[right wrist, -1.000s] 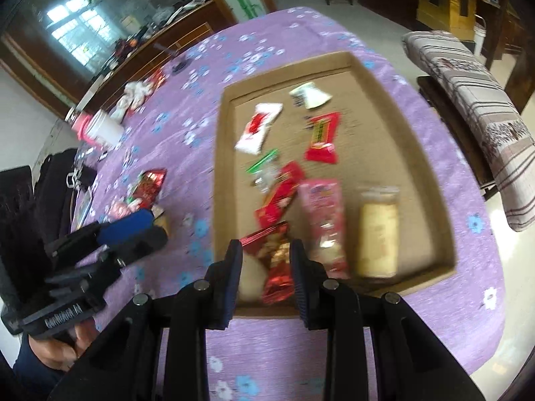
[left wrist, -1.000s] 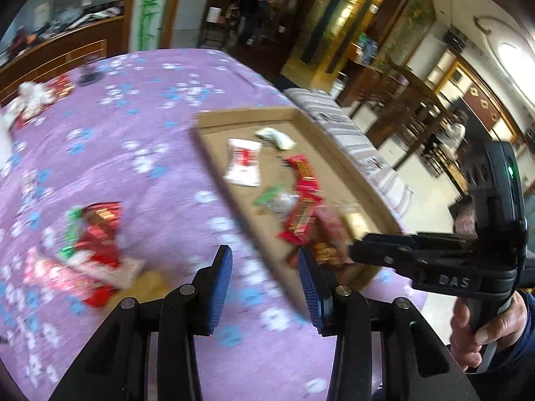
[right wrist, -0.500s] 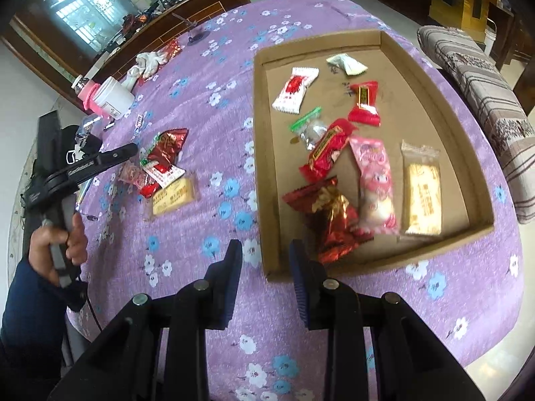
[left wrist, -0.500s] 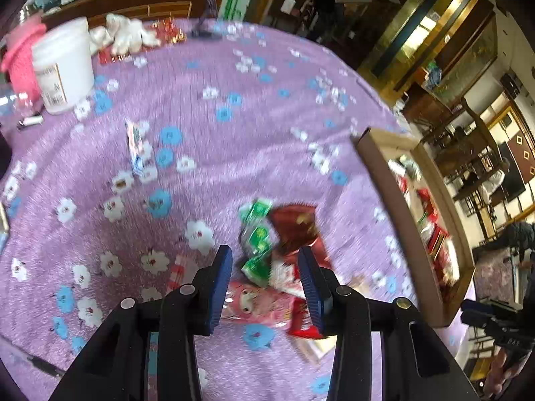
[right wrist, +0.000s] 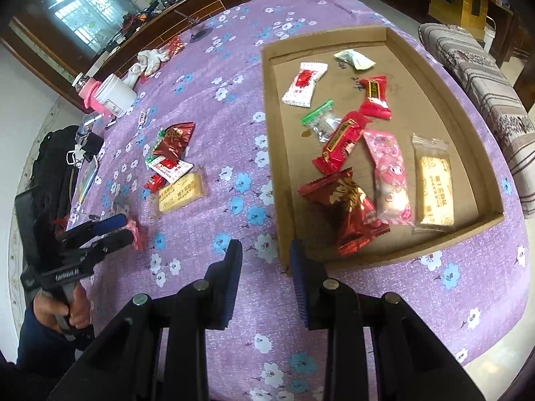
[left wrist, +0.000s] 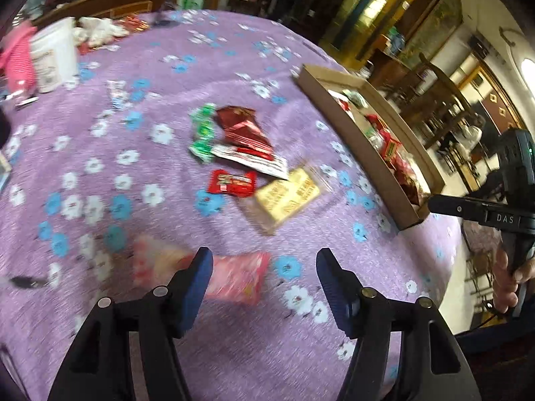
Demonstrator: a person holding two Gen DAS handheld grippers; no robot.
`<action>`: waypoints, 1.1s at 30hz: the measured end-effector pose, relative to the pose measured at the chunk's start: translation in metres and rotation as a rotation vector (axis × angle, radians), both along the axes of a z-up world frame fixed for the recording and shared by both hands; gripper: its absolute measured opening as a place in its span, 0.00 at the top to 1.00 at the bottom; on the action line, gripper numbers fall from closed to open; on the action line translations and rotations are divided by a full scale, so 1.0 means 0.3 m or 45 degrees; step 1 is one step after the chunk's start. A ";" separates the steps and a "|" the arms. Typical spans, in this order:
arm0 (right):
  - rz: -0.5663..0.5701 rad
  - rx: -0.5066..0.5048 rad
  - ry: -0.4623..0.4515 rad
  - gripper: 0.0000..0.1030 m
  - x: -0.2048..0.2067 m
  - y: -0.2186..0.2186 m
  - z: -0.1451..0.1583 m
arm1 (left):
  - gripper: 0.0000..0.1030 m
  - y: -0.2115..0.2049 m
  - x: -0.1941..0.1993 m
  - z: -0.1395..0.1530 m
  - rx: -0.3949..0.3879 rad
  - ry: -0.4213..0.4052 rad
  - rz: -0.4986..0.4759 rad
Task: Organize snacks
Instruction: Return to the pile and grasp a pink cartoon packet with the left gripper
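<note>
A cardboard tray (right wrist: pixel 434 67) on the purple flowered tablecloth holds several wrapped snacks, among them a dark red foil pack (right wrist: pixel 347 210) and a pink pack (right wrist: pixel 388 173). Loose snacks lie left of it: a yellow biscuit pack (left wrist: pixel 287 195), a small red candy (left wrist: pixel 232 182), a dark red foil pack (left wrist: pixel 240 127), green candies (left wrist: pixel 202 137). My left gripper (left wrist: pixel 262 279) is open, low over a blurred pink pack (left wrist: pixel 230 279) that lies by its left finger. My right gripper (right wrist: pixel 265 267) is open and empty, above the cloth at the tray's near left corner.
A white jar (right wrist: pixel 117 95) with a pink-topped bottle (right wrist: pixel 88 90) stands at the table's far left. White cloth (right wrist: pixel 150 58) lies further back. A dark bag (right wrist: pixel 50 153) and a striped bench (right wrist: pixel 485 77) flank the table.
My left gripper has opened wide and dropped towards the pink pack at the near end of the loose pile. My right gripper has drawn back a little from the tray.
</note>
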State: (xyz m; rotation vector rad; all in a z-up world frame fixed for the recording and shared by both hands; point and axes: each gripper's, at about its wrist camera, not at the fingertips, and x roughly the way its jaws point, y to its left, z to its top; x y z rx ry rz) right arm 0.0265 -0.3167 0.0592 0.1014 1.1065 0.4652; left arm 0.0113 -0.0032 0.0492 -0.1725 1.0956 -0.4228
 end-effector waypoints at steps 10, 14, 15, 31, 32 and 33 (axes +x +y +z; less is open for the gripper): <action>0.003 0.001 0.006 0.73 0.001 0.001 -0.007 | 0.34 0.193 -0.064 -0.035 -0.220 0.191 0.545; 0.026 -0.001 0.000 0.73 0.002 0.012 -0.005 | 0.34 0.153 -0.056 -0.053 -0.248 0.223 0.615; 0.029 -0.001 0.002 0.73 0.002 0.013 -0.007 | 0.34 0.134 -0.047 -0.057 -0.236 0.230 0.604; 0.269 0.021 0.015 0.70 0.066 0.169 -0.010 | 0.75 0.058 0.043 -0.111 0.069 0.138 0.411; 0.296 0.024 0.016 0.67 0.082 0.198 -0.008 | 0.75 0.062 0.035 -0.111 0.069 0.140 0.409; 0.315 0.026 0.017 0.67 0.104 0.232 -0.005 | 0.75 0.062 0.029 -0.106 0.072 0.141 0.408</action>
